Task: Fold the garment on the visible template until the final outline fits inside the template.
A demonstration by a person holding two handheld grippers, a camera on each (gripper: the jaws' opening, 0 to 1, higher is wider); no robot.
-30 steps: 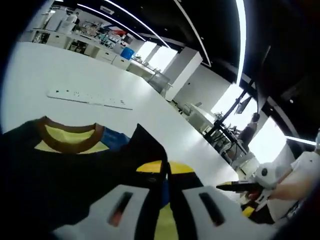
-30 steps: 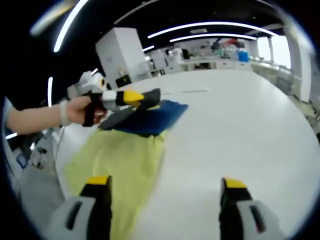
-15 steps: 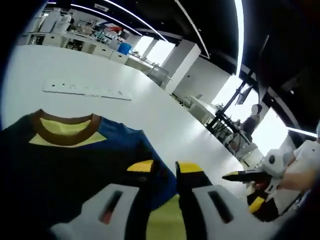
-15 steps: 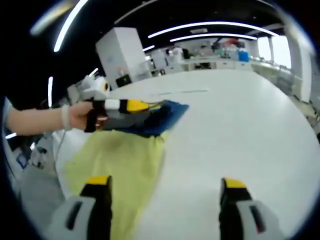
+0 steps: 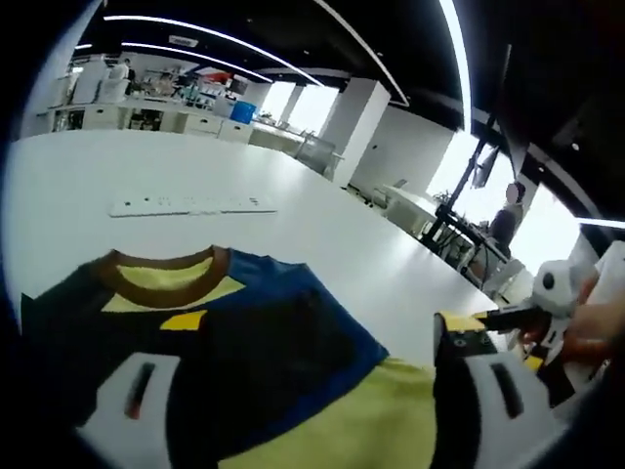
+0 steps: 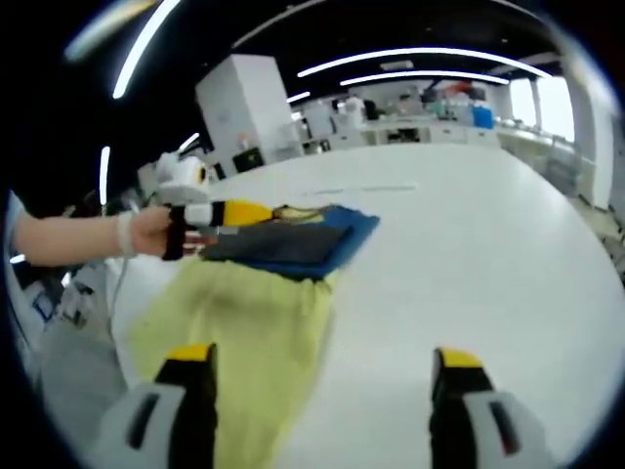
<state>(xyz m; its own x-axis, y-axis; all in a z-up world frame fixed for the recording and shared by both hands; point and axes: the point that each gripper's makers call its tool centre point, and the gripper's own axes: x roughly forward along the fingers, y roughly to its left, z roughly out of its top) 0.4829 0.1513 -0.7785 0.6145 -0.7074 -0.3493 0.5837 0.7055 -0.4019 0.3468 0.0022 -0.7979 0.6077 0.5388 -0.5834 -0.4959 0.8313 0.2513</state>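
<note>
Left claw [image 5: 303,376] gapes wide above the soft blue-and-yellow shirt [image 5: 244,342]; right claw [image 6: 317,396] wide too; light limp cloth, best pinched at an edge.

Navy-and-blue garment [image 5: 264,342] with brown collar lies on yellow template [image 6: 249,327], white table [image 6: 469,254].

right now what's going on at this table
A person is folding a blue and black shirt with a brown collar on a white table, holding a claw in each hand. The left claw stands open over the shirt, which lies on a yellow template sheet. The right claw hovers open, holding nothing.
</note>
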